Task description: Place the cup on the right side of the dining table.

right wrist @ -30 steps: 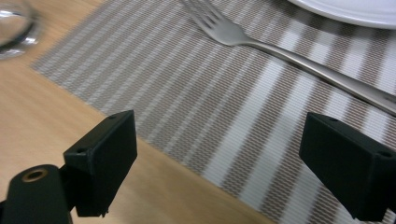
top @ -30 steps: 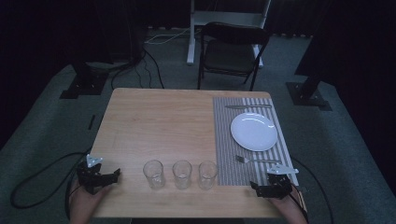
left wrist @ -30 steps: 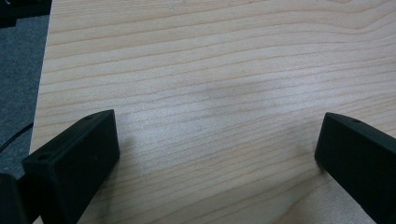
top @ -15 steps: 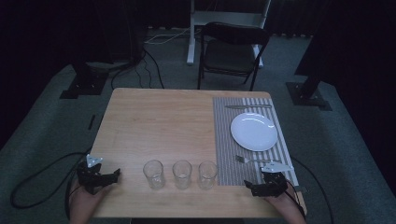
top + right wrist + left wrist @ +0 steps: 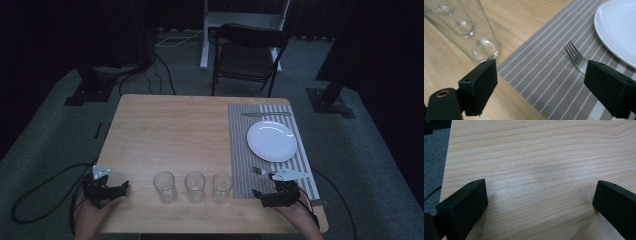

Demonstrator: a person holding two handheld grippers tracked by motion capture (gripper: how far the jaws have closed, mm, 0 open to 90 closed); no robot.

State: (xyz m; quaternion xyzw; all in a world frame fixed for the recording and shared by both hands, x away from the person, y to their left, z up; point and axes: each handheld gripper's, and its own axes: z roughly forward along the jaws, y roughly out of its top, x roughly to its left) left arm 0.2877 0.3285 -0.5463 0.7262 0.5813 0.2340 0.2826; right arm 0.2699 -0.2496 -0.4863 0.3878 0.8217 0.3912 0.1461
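Both hands rest low at the worktop's (image 5: 170, 135) near edge. The right tool (image 5: 265, 197), jaws wide apart, points at the nearest glass (image 5: 222, 186), the fork (image 5: 576, 60) just beside it. The left tool (image 5: 116, 189) gapes over bare wood.

High view overhead, gripper views close, sharing table (image 5: 165, 135)

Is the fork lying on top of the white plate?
No, the fork lies on the striped mat beside the plate.
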